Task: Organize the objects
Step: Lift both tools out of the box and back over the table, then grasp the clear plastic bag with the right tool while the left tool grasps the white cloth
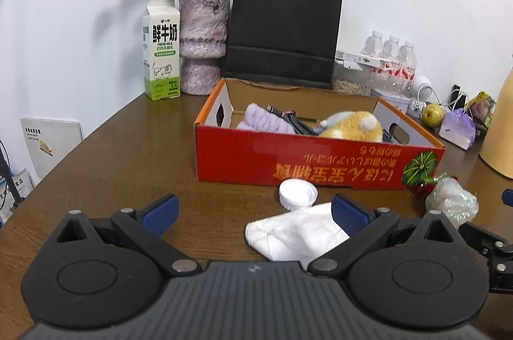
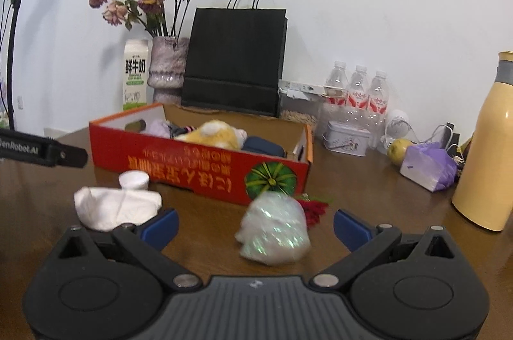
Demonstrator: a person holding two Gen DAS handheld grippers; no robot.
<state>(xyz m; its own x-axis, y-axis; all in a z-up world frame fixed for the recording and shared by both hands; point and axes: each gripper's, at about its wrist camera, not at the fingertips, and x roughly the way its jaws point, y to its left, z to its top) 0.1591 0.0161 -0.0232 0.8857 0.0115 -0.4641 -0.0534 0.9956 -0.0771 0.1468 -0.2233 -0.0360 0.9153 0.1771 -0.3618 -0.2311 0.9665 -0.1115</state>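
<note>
Left wrist view: the left gripper (image 1: 255,210) hovers low over the brown desk (image 1: 112,166) with its jaws wide apart and nothing between them; a folded white cloth (image 1: 291,231) lies just ahead, partly under the right-hand blue pad, and one white ribbed cap (image 1: 298,194) sits just beyond it, near the front wall of the red cardboard box (image 1: 288,160). Right wrist view: the right gripper (image 2: 256,226) is likewise spread and empty, with one crumpled iridescent wrapper (image 2: 274,227) lying on the desk between and just ahead of its blue pads, and beside that a small red item (image 2: 315,208), possibly an artificial flower, though blur leaves this uncertain. Handling, as judged: the wrapper looks very light, soft and somewhat slick, so a grip across its bulky middle should hold best; the cloth is limp and would be pinched at a raised fold; the cap is stiff and light, taken across its rim. Count of loose things on the desk in front of the box: one cloth, one cap, one wrapper, one red item. Inside the box: one yellow plush toy (image 1: 352,125), one lilac cloth (image 1: 263,118), one dark cable bundle (image 1: 295,123), and one dark blue pouch (image 2: 263,146).
</note>
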